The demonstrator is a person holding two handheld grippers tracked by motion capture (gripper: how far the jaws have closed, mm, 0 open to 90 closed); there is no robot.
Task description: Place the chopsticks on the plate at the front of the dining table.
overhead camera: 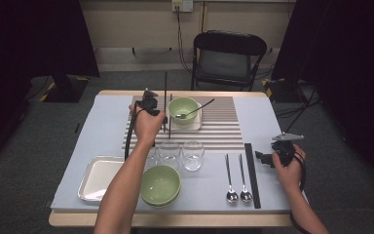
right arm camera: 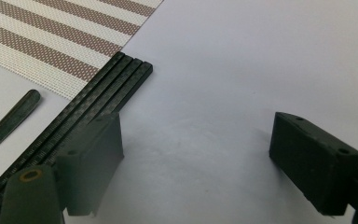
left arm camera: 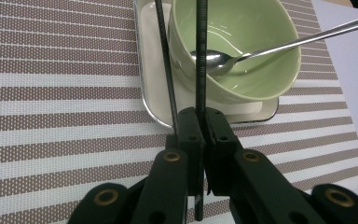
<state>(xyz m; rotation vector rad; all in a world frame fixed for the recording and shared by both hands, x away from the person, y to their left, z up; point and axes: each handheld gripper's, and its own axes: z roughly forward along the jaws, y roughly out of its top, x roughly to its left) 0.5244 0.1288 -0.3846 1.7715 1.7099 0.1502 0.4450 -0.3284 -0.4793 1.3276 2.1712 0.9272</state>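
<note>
Left hand-held gripper clamped on black chopsticks, upright beside green bowl on striped placemat, presumably for placement; right hand-held gripper parted, idle over worktop.

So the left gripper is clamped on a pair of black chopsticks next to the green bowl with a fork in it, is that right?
Not quite: a spoon lies in the green bowl, not a fork. The left gripper view shows its rounded head resting inside. The rest holds: the left gripper is clamped on the black chopsticks next to that bowl.
</note>
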